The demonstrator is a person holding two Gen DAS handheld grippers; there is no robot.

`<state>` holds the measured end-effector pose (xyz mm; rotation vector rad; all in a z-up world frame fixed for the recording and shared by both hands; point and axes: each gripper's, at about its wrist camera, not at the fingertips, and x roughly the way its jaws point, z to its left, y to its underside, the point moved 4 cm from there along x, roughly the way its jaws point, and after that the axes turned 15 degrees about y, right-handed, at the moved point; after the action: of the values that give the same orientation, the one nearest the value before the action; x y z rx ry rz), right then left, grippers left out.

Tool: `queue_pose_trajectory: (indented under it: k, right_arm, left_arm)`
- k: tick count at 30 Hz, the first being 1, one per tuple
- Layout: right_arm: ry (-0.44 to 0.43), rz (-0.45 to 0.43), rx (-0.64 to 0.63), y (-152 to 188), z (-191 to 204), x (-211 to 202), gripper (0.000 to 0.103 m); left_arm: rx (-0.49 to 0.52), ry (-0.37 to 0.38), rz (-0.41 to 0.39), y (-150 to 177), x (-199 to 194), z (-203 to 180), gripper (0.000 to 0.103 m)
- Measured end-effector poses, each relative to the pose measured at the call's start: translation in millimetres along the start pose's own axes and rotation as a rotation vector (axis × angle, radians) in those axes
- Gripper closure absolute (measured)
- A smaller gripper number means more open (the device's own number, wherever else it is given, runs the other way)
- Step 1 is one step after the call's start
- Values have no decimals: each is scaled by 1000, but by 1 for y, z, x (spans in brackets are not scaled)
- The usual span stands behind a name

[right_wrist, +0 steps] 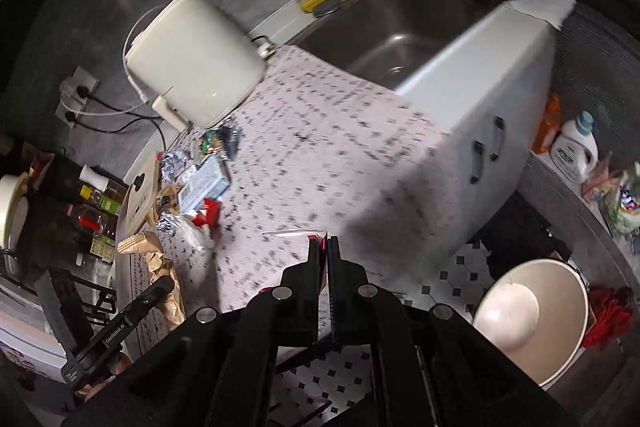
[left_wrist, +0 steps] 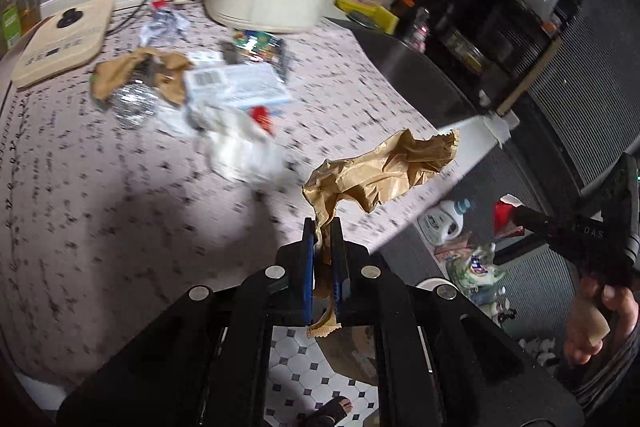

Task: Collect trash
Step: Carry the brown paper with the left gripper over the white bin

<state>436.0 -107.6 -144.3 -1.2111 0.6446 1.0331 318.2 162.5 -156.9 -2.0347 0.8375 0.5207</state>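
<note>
Left fingers [left_wrist: 322, 227] pinch a crumpled brown paper bag [left_wrist: 380, 173] above the bench [left_wrist: 120, 187]; right fingers [right_wrist: 324, 247] squeeze a red wrapper [right_wrist: 316, 239].

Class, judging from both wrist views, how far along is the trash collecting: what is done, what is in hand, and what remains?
Done: nothing shows as binned yet; the white bucket on the floor looks empty. In hand: the left gripper is shut on a crumpled brown paper bag, and the right gripper pinches a red wrapper. Left: a pile on the counter, including a foil ball, a blue-and-white box and more brown paper.
</note>
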Motion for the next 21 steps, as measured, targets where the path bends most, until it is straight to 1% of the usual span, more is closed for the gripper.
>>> queue_pose_trajectory:
  k: [6,9,10,11,12,13,14,15,16,19,21]
  right_arm:
    - [35,12,87,22,-91,-9,98]
    - [64,35,135,39,-141,-5,98]
    - [70,44,149,44,-154,-3,95]
    - [83,57,163,50,-169,0,95]
    - [94,75,177,58,-183,5,92]
    - [96,99,188,64,-193,11,79]
    - [97,117,202,70,-204,15,71]
    - [106,120,221,77,-218,17,58]
    - [117,116,229,83,-227,17,55]
    - [133,119,240,96,-251,13,53]
    - [155,114,254,106,-270,7,50]
  left_arm:
    - [38,9,65,30,39,-57,95]
    - [56,17,116,51,66,-84,95]
    - [62,19,129,56,74,-91,95]
    - [70,22,143,63,82,-99,95]
    - [78,27,161,70,92,-107,95]
    - [81,32,175,76,100,-114,95]
    - [85,36,186,82,108,-120,95]
    - [90,40,199,89,116,-127,95]
    - [93,46,211,96,123,-132,95]
    - [99,64,245,116,141,-146,95]
    - [95,80,274,129,155,-154,95]
